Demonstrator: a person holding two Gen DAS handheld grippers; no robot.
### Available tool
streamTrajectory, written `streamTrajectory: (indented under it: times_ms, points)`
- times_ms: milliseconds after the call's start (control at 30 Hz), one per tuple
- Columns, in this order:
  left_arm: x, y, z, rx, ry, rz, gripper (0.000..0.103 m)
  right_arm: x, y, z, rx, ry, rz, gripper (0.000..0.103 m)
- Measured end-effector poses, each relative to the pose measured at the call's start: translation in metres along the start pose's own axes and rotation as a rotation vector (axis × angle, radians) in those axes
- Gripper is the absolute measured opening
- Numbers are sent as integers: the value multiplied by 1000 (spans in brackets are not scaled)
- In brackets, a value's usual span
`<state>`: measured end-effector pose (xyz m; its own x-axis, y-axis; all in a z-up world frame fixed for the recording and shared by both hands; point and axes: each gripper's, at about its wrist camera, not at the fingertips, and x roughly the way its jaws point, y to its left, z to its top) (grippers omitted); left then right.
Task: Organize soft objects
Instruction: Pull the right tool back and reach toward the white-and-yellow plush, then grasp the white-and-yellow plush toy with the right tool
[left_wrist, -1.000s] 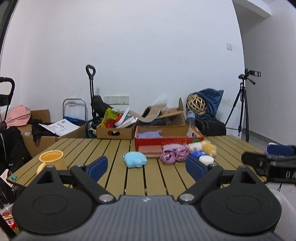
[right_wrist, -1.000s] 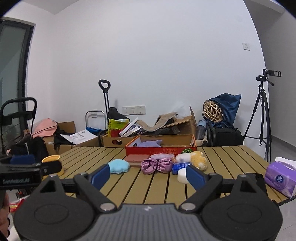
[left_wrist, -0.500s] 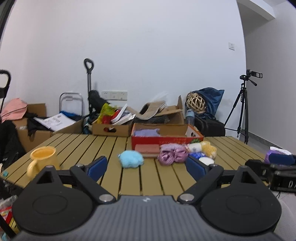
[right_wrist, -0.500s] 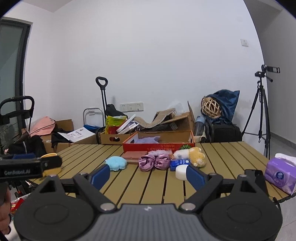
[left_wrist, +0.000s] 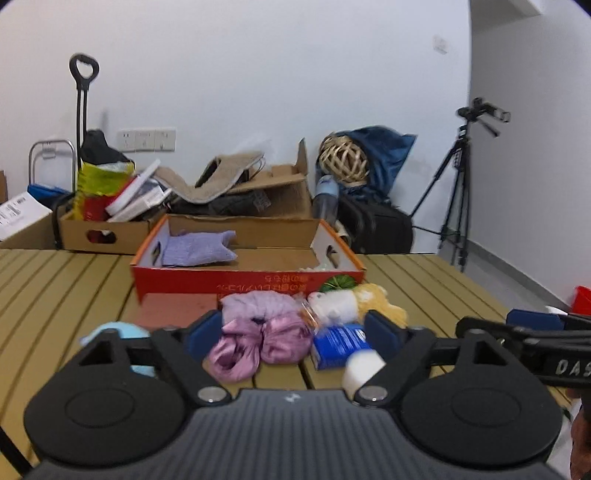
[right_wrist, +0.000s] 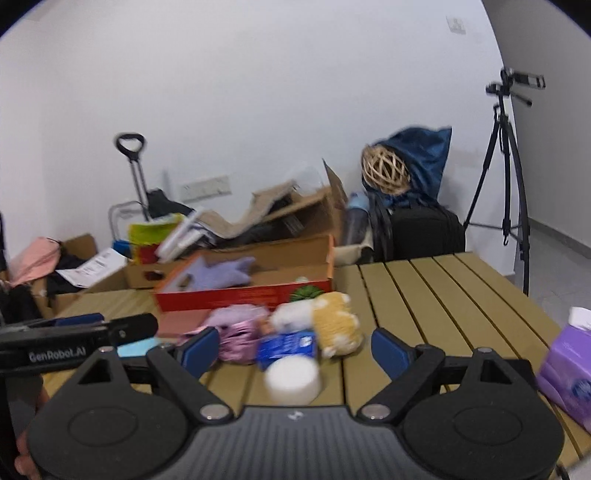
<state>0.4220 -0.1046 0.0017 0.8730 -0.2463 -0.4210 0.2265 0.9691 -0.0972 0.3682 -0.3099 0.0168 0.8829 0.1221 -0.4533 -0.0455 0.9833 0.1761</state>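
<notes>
Both grippers have neared the pink scrunchie (left_wrist: 258, 341); left gripper (left_wrist: 293, 334) narrowing, holding nothing.

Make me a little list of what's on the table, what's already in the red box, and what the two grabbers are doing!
table: slatted wooden table
box: red cardboard box, open top
in box: purple cloth
in front of box: pink scrunchies, white and yellow plush, blue packet, white round pad, light blue plush
far right: purple tissue pack
left gripper: open, jaws just been closing a bit, holding nothing
right gripper: open, empty
</notes>
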Motion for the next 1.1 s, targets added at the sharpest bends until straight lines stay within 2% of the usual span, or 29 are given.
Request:
streamTrajectory:
  times_ms: [100,133,167,233,300,333,367,400,500,667,767,867,967,1067,1100]
  points:
    - [54,1,5,-30,11,-47,78,60,-12,10,-9,44,-25,87]
    - [70,3,7,-32,20,-61,73,79,-14,11,-20,61,-31,86]
    - [87,5,7,-33,36,-58,72,103,-17,13,-32,88,-44,81]
    - [110,8,7,-29,52,-40,70,136,-19,13,-50,131,-59,77]
    - [118,10,3,-21,47,-60,70,163,-23,11,-48,164,-63,74]
    - [120,10,0,-11,45,-65,71,173,-26,8,-45,174,-61,69]
    - [120,9,-2,5,48,-67,71,180,-29,5,-31,184,-62,57]
    - [120,8,-5,22,50,-73,71,185,-32,2,-4,187,-44,53]
    - [116,11,-10,42,48,-91,71,182,-39,-5,60,158,-19,46]
    - [83,15,1,32,20,-98,73,142,-37,6,42,53,-83,40]
    - [52,14,7,30,-7,-91,74,106,-36,15,83,9,-30,40]
    - [12,23,3,9,-24,-88,75,63,-15,16,87,-28,26,40]
    - [-18,40,-9,-7,12,-94,75,32,19,6,73,-2,116,40]
    - [-28,57,-29,-4,108,-94,75,29,55,-17,67,90,151,40]
    - [-28,61,-35,-15,141,-90,68,33,65,-26,77,126,153,40]
